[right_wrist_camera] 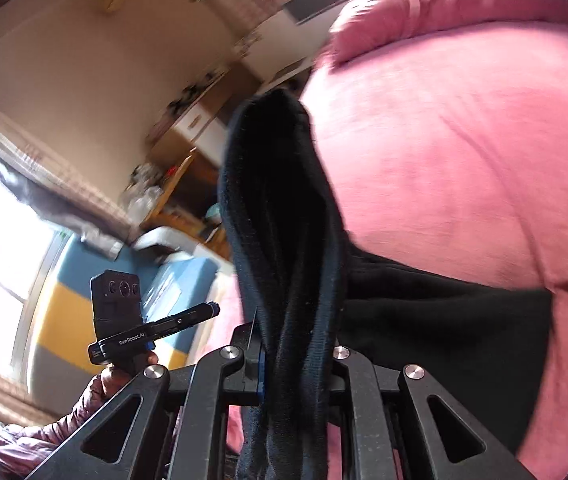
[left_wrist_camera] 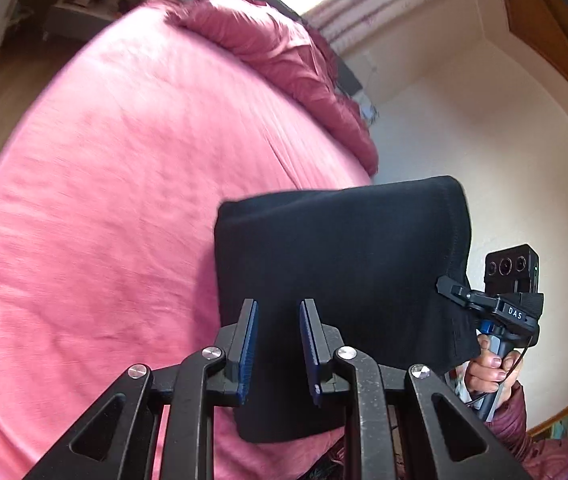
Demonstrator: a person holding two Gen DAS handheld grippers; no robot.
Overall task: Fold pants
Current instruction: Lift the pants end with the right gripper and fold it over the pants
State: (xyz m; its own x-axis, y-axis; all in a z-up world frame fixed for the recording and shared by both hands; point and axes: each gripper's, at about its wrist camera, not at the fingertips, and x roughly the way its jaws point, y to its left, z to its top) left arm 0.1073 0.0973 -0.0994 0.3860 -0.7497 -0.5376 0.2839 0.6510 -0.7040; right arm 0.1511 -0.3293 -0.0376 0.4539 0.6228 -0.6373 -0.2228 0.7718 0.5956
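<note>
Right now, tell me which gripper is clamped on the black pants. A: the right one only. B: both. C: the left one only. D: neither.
A: in the right wrist view the right gripper has a bunched band of the black pants pinched between its fingers, while in the left wrist view the left gripper shows a clear gap between its blue pads, with the cloth behind them, not pressed.

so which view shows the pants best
The left wrist view: the black pants hang as a broad folded panel over the pink bed. The right wrist view shows them edge-on, bunched and pinched in the right gripper.
</note>
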